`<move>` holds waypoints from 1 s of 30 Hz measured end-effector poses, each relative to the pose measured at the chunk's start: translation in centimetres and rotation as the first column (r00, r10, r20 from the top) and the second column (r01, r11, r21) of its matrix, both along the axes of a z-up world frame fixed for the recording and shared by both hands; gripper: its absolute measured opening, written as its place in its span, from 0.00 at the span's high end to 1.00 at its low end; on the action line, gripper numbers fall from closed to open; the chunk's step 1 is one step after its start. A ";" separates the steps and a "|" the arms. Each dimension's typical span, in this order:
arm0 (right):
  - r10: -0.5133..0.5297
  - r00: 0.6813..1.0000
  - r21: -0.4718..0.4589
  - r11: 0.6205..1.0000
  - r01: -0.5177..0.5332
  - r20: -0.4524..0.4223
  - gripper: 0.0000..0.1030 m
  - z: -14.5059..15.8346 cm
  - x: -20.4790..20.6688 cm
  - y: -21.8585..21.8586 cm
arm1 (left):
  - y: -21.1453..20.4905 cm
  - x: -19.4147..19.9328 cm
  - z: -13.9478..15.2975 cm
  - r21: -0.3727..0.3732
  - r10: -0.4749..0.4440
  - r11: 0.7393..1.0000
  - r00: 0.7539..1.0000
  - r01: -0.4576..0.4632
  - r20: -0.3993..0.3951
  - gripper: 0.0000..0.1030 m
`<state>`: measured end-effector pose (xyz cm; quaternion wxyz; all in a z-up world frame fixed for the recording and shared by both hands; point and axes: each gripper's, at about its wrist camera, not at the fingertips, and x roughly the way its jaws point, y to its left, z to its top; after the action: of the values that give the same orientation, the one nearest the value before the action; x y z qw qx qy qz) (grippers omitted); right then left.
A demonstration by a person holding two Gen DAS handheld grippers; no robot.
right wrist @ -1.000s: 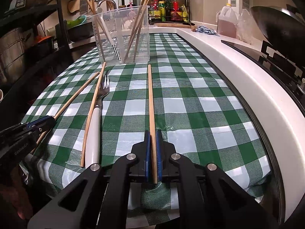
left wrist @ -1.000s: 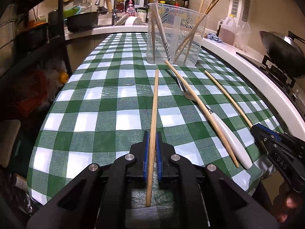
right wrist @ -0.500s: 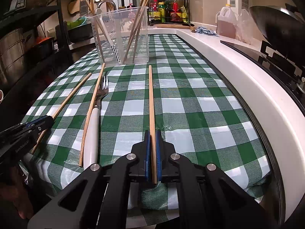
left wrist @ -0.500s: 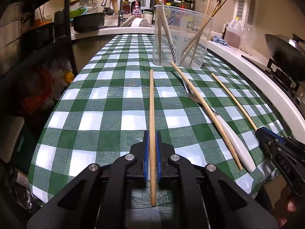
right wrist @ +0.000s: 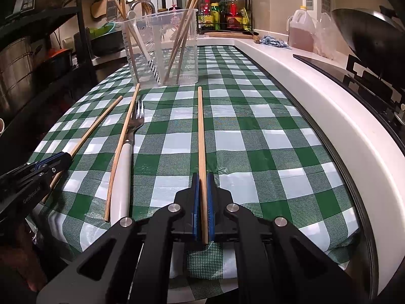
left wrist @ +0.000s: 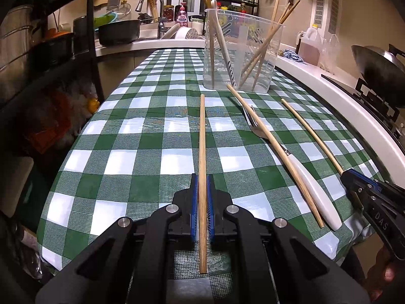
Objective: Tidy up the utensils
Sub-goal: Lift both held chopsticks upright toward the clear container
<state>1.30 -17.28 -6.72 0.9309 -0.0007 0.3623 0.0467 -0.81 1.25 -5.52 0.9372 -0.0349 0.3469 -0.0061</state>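
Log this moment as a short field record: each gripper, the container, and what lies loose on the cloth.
left gripper: shut on a wooden chopstick
right gripper: shut on another wooden chopstick
clear plastic container: upright at the far end, holding chopsticks and a white-handled utensil
loose items: white-handled metal fork with a third wooden chopstick alongside it
surface: green-and-white checked tablecloth

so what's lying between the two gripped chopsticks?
A loose chopstick lying over a white-handled fork, clear in both wrist views, between the left-held chopstick and right-held chopstick.
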 end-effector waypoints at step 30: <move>0.068 0.987 -0.064 0.996 -0.059 0.142 0.94 10.3 -4.1 1.0 | 2.1 -3.3 7.3 -0.053 -0.012 0.998 0.980 0.022 0.197 0.94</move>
<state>-2.77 -16.26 3.60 0.9523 -0.0434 0.2950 0.0653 -4.12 3.38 1.74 0.9655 -0.0567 0.2526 -0.0269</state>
